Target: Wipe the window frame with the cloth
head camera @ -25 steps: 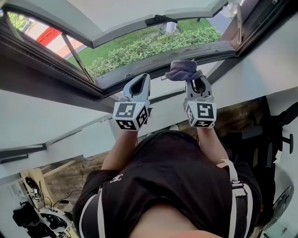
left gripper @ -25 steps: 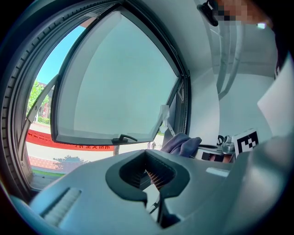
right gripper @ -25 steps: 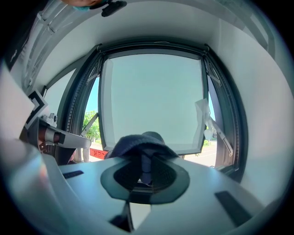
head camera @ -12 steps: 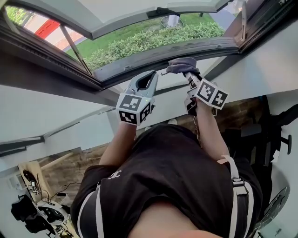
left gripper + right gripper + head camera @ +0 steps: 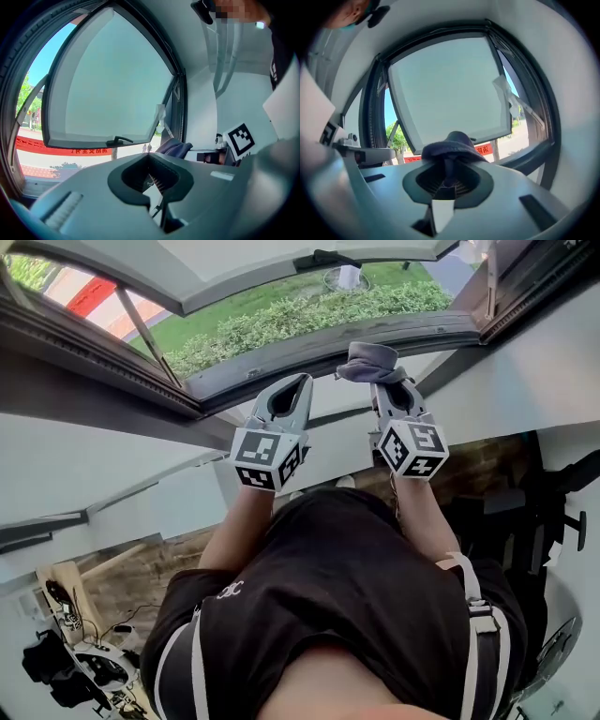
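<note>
Swung right gripper [image 5: 383, 383] back upright, jaws clamped on grey cloth [image 5: 369, 362] at window frame [image 5: 281, 359]; left gripper [image 5: 296, 382] shut, empty; wiping looks mid-stroke.

Only the bunched top of the dark grey-purple cloth [image 5: 371, 362] shows. Its lower bit disappears down between the jaws of the right tongs [image 5: 446, 174], so no idea how much is tucked in there. The dark metal window frame [image 5: 319, 345] runs off both sides of the head view, and the white print on the red banner [image 5: 61, 149] outside is too small to read.
</note>
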### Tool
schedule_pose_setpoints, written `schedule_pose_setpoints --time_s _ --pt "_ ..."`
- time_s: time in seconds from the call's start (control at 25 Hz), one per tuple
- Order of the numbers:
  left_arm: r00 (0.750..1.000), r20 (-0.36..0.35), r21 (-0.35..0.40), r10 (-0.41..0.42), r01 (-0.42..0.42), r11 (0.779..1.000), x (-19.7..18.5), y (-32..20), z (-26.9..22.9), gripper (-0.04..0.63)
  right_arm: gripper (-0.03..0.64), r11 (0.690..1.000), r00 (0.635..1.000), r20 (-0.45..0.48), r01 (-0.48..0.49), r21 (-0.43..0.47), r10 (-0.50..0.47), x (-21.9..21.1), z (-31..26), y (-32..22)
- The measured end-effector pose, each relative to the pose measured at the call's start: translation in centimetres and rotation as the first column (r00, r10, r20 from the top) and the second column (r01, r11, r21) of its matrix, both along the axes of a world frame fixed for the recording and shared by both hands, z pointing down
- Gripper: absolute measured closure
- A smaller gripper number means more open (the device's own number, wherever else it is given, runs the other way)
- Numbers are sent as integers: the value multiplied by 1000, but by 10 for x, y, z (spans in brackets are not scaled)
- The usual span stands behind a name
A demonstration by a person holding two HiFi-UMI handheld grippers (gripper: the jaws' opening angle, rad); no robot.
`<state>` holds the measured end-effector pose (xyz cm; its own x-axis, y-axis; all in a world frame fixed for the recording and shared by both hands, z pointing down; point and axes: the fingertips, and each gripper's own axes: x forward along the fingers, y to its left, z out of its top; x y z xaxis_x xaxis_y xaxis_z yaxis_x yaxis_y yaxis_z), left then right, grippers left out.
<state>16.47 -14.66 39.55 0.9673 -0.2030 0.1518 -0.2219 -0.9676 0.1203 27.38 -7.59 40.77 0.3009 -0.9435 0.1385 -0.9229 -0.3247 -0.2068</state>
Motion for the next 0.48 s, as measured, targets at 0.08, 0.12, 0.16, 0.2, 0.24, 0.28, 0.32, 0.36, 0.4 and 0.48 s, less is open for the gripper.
schedule_pose_setpoints --time_s 0.08,0.12,0.16,0.2,0.24,0.28,0.32,0.36,0.4,0.48 --pt "1000 -14 0 -21 21 1000 -2 -4 -3 586 574 1000 997 -74 11 4 -11 -7 -5 -1" --pt "999 -18 1 -28 28 1000 -3 -5 -4 586 574 1000 995 -99 17 6 -16 -11 -8 -2" --pt "999 -21 2 -33 33 999 -4 -6 -5 586 574 1000 993 -119 21 7 -20 -14 -10 -2" --pt "999 -22 2 -36 36 999 -5 -6 -6 586 574 1000 990 -137 24 6 -23 -16 -11 -3" --pt "999 -23 2 -38 39 999 -5 -7 -6 586 573 1000 988 -151 28 4 -27 -18 -12 -4" --pt "999 -23 3 -40 40 999 -6 -7 -6 586 574 1000 986 -162 31 2 -31 -20 -12 -5" --pt "999 -23 3 -40 41 999 -6 -7 -6 586 574 999 985 -170 35 0 -34 -21 -13 -6" --pt "999 -23 4 -41 41 999 -7 -7 -6 586 574 999 984 -175 38 -2 -38 -22 -13 -7" --pt "999 -23 5 -41 41 999 -7 -7 -6 586 574 999 983 -178 42 -4 -42 -23 -12 -8" --pt "999 -22 5 -40 41 999 -8 -7 -5 586 574 999 983 -178 48 -6 -49 -25 -12 -10"
